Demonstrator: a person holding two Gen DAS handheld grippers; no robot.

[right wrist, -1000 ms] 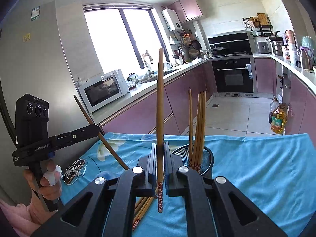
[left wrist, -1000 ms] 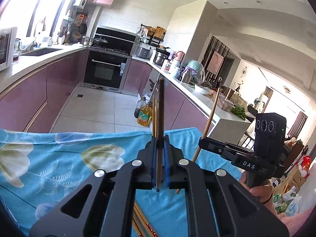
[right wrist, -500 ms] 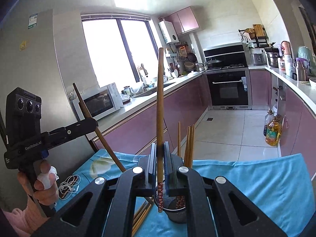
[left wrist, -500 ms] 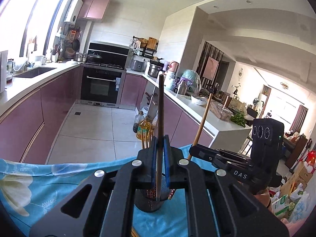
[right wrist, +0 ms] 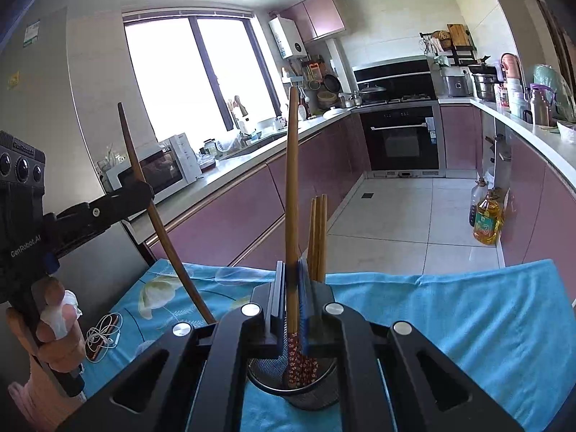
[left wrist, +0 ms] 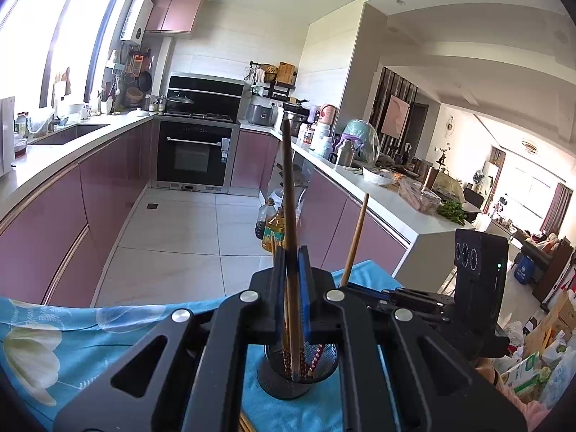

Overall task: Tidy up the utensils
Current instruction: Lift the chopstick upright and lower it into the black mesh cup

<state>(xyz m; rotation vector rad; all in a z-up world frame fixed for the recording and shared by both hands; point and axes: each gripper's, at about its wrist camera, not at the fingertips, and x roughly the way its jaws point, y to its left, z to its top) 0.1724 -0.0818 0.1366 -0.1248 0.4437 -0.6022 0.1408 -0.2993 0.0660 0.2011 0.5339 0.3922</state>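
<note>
Right gripper (right wrist: 292, 309): fingers clamped tight on one chopstick (right wrist: 292, 194), held near upright, patterned end hanging over the mouth of the mesh holder (right wrist: 306, 394). Left gripper (left wrist: 291, 288): fingers likewise shut on a darker chopstick (left wrist: 288, 187), its lower end seems to sit inside the same holder (left wrist: 288, 381). In the right view the left gripper (right wrist: 142, 194) shows off to the side, its stick (right wrist: 144, 187) tilted, so the two sticks converge on one small opening. The holder stands on the blue floral cloth (right wrist: 468, 324) over the worktop and already carries a few chopsticks (right wrist: 317, 237). To do this well, I'd feed one stick at a time: keep it vertical, centre it over the rim, lower until the end is well inside, then part the fingers, clear of the standing sticks so nothing tips the light holder. Hard to read: each gripper body hides most of the holder, so rim clearance and stick depth are guesswork; loose chopsticks (left wrist: 246, 426) at the frame bottom are cut off. Earphones (right wrist: 104, 334) lie on the cloth at left.
</note>
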